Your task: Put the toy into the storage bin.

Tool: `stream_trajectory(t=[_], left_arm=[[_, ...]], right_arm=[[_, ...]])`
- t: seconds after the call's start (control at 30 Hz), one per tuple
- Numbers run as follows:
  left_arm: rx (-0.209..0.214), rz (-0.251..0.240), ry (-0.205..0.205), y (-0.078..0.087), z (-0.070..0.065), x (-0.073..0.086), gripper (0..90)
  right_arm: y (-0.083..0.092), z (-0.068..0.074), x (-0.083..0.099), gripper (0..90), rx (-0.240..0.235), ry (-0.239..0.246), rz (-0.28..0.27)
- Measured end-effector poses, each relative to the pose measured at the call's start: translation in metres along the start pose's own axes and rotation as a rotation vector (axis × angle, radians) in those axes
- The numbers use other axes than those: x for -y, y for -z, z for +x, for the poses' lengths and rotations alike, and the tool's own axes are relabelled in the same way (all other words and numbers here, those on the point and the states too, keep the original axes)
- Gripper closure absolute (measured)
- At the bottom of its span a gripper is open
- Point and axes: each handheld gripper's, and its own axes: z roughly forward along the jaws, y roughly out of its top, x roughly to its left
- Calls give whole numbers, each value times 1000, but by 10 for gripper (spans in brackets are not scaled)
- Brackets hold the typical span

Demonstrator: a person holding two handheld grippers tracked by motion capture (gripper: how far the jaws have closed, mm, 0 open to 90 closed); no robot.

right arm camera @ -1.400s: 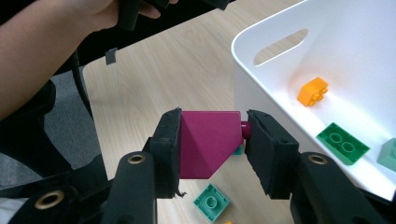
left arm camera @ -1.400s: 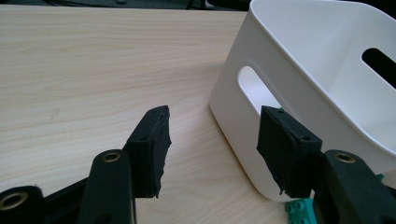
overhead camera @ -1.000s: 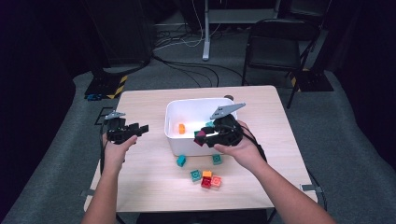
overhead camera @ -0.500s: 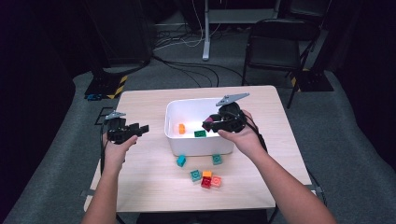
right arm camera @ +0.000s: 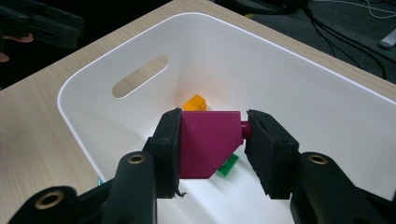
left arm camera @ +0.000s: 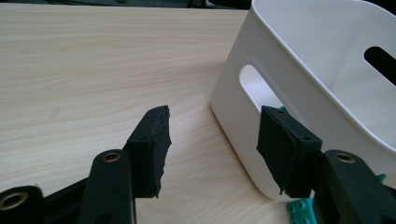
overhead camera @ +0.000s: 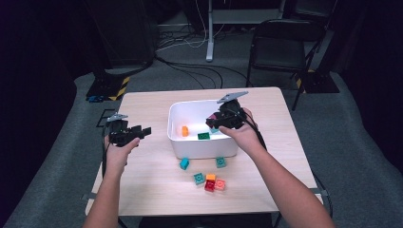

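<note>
A white bin stands mid-table. My right gripper hangs over its right half, shut on a magenta block with a slanted corner and a stud against the right pad. Under it on the bin floor lie an orange brick and a green brick; from above, the orange brick and green brick sit left of centre. My left gripper is held left of the bin, open, with nothing between the jaws of the left gripper.
In front of the bin on the table lie two teal bricks, another teal-green brick and a small orange, red and pink cluster. A teal brick shows by the bin's corner. A folding chair stands beyond the table.
My right gripper has carried the magenta block from the bin's front edge farther in over the bin. The left gripper has stayed where it was.
</note>
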Motion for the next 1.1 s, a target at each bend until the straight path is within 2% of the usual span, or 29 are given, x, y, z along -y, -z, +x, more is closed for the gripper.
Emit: stream_trajectory(t=[0.23, 0.33, 0.67, 0.9, 1.1], left_arm=[[2, 2, -2, 0, 0, 0, 435], [2, 1, 0, 0, 0, 0, 435], [4, 0, -2, -1, 0, 0, 434], [2, 1, 0, -1, 0, 0, 435], [-1, 0, 0, 0, 1, 0, 434]], right_arm=[[-14, -8, -3, 562, 38, -5, 23], [-17, -9, -3, 562, 46, -14, 28], [-21, -10, -2, 553, 55, 7, 52], [-15, -6, -3, 519, 50, 0, 39], [0, 4, -1, 488, 21, 34, 8]])
